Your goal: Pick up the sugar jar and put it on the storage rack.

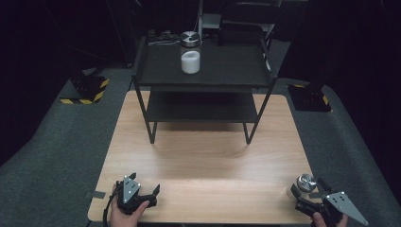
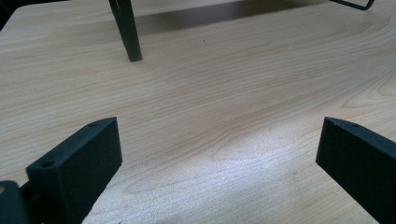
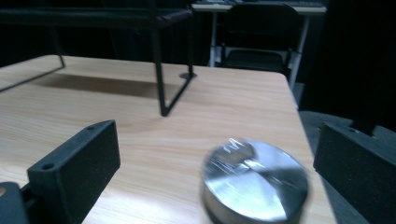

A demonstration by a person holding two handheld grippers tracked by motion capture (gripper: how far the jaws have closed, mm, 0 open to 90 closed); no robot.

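Note:
A small jar with a shiny metal lid [image 1: 305, 184] stands near the table's front right corner. My right gripper [image 1: 309, 191] is open around it; in the right gripper view the lid [image 3: 255, 182] sits between the two black jaws, nearer the right one, and no touch is visible. My left gripper [image 1: 153, 195] rests open at the front left of the wooden table [image 1: 203, 156], with only bare wood [image 2: 219, 140] between its jaws. A second jar [image 1: 190, 53], white inside with a metal lid, stands on the top of the black shelf [image 1: 227, 66].
The black two-level shelf rack stands at the table's far half; one of its legs [image 2: 127, 30] shows ahead of my left gripper, another leg [image 3: 160, 79] ahead of my right. A dark chair [image 3: 261, 35] and a desk lie beyond the table. Grey carpet surrounds the table.

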